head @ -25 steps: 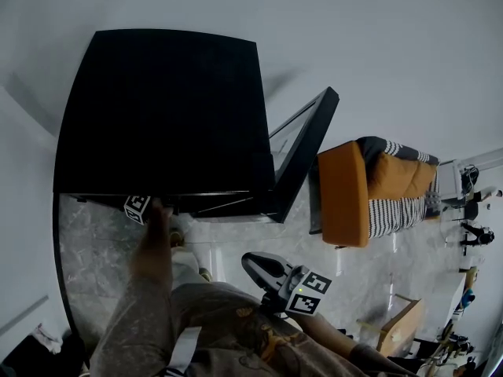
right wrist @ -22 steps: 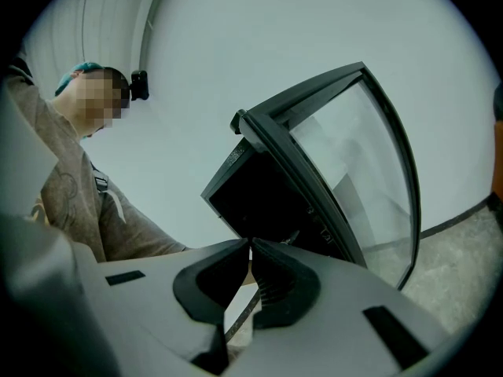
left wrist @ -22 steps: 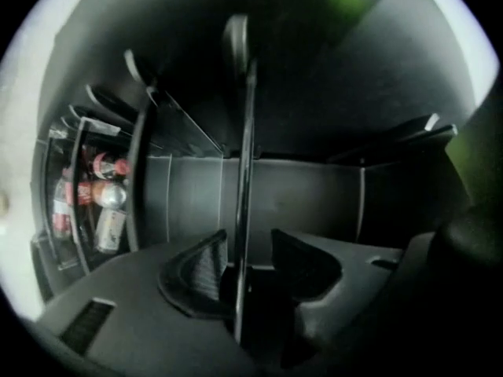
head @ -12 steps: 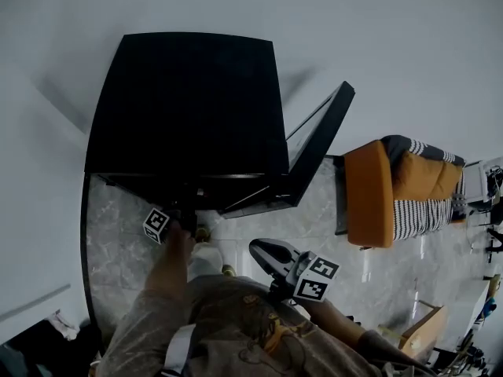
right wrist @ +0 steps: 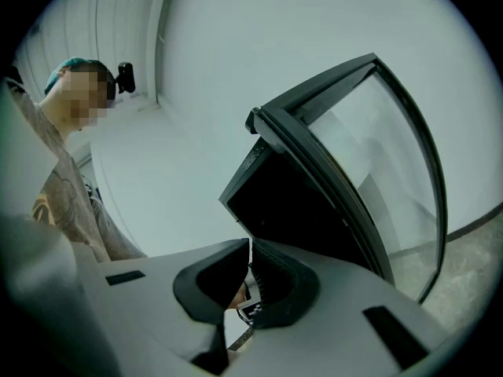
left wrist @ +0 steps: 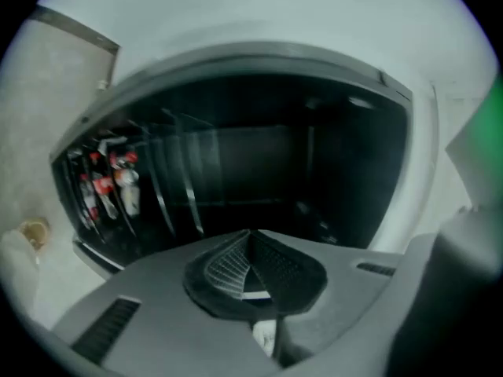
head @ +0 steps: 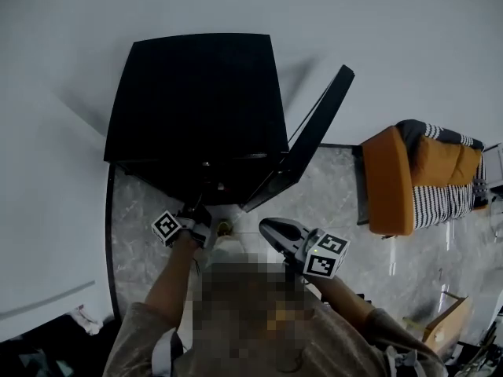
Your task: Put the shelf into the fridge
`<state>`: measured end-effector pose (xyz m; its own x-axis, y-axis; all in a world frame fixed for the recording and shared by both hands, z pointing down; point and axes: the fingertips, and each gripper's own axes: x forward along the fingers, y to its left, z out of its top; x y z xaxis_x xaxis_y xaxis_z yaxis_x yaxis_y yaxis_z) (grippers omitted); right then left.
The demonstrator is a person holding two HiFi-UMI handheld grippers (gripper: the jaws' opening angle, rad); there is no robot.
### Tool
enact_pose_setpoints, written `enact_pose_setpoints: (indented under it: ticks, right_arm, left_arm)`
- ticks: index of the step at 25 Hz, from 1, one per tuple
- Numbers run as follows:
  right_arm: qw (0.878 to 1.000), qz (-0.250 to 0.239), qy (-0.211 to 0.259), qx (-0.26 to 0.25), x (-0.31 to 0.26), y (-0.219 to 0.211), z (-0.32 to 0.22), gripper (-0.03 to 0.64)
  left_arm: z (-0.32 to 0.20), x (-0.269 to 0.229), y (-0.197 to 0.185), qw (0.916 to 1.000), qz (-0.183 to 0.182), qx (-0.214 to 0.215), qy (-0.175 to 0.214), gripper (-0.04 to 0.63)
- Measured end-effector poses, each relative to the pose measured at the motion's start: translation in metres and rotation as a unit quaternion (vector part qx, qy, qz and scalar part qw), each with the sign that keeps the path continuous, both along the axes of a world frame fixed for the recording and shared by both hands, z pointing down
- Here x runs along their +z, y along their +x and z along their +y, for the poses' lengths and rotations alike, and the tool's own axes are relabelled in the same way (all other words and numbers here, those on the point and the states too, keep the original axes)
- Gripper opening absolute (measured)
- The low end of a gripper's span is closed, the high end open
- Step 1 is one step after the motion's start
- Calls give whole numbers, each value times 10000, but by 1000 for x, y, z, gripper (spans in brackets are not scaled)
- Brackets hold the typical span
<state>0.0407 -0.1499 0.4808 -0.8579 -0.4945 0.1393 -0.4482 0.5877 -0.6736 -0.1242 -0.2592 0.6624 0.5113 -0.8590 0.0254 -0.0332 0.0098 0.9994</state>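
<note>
Left gripper [left wrist: 250, 240] jaws just closed, empty, facing open fridge [head: 196, 100]; shelf probably already in. Right gripper [right wrist: 249, 246] jaws together, empty, parked.

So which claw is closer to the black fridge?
Left. The left claw sits just before the fridge's open front; the right claw hangs farther back, below the open door.

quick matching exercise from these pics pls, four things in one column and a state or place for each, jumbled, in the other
1 black fridge cabinet
2 glass-panelled fridge door
3 orange sofa with striped cushions
4 right gripper

a jaws together, empty
b swung open
c right side of head view
d holds red-labelled bottles

Pairs: 1-d, 2-b, 3-c, 4-a
</note>
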Motion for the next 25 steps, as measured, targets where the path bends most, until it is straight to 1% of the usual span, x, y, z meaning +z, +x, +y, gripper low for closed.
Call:
enact_pose_setpoints:
  ticks: [3,5,7,11,14,16,19,21,22,23,25]
  right_arm:
    - [9999,-90,72,-67,-3,-1,4,26]
    - [9998,-117,111,-133,-5,-2,8,26]
    - [9996,-135,138,-207,-8,-3,10,25]
    - [9990,-182,214,-350,-11,-3,11,26]
    - [9987,-206,272,-387,-15,-2,12,26]
    - [9984,-203,320,-412,-19,-1,13,26]
    - [9976,-214,422,-499,-24,-2,16,25]
    - [9966,-216,528,-601,-28,-3,18,25]
    - [9958,-220,590,-667,-30,-4,20,26]
    - [9949,-231,653,-738,-32,-5,22,26]
    - [9927,-279,772,-878,-37,-7,24,25]
  left_arm:
    - [17,-46,21,9980,82,553,300,5]
    - [30,-74,33,9953,56,841,481,5]
    - [40,-100,41,9927,-1,1017,652,5]
    - [55,-146,53,9880,-89,1239,914,5]
    - [70,-176,64,9814,-355,1499,1149,5]
    - [81,-192,71,9728,-695,1706,1402,5]
    - [94,-215,82,9525,-1240,1994,1937,5]
    - [102,-232,89,9346,-1563,2125,2385,5]
    - [106,-242,93,9226,-1735,2179,2667,5]
    - [111,-251,96,9082,-1923,2228,2974,5]
    - [119,-265,102,8735,-2368,2336,3554,5]
